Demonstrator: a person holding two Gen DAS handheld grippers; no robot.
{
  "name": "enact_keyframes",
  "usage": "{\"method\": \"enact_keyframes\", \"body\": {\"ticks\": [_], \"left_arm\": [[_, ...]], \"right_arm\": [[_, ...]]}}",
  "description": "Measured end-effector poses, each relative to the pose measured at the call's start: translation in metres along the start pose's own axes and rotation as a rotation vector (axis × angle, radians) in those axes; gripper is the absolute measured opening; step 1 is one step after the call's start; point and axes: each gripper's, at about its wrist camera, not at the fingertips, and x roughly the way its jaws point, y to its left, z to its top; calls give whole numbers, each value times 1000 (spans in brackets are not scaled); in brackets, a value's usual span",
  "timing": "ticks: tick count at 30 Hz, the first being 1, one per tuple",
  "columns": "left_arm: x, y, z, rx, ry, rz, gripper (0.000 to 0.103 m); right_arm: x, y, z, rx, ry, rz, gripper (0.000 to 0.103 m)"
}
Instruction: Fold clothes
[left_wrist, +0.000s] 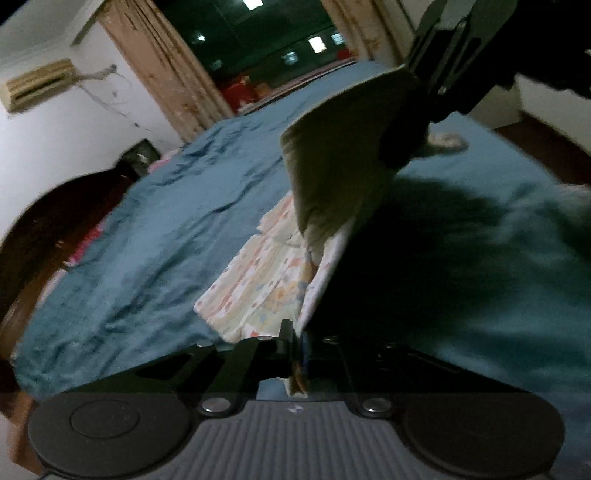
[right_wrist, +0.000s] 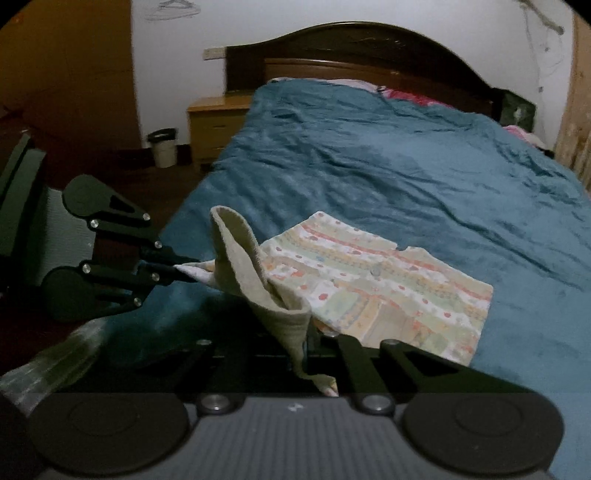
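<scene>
Patterned garment (right_wrist: 373, 288) lies partly on the bed's teal blanket (right_wrist: 406, 177), its near edge lifted and curled to show a plain lining. Left tool (right_wrist: 184, 267) and right tool (right_wrist: 310, 354) are both clamped tight on that raised edge, at separate corners.

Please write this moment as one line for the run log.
step: lifting edge to fold | left gripper: shut on garment | right gripper: shut on garment | surface: bed
</scene>
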Motion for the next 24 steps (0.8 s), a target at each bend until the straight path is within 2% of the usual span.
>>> {"method": "enact_keyframes", "body": {"ticks": [3,6,11,15,20,24], "left_arm": [[-28,-14,-8,-21,17,-59,5],[-40,-17,-12,-56,43,-103,5],[-35,2,-1,-110,27,-96,5],[-14,32,15,-202,9,-64,5],[36,79,36,-307,15,-27,5],[83,107,43,-360,58,-19,6]], "right_arm": [[-22,16,-12,-13,39,64,4],[-35,30,-22,-33,87,126,4],[-36,27,-13,-53,106,141,4],[-26,1,16,-34,87,131,4],[3,-41,53,-15,84,119,4],[40,-74,78,-2,103,93,4]]}}
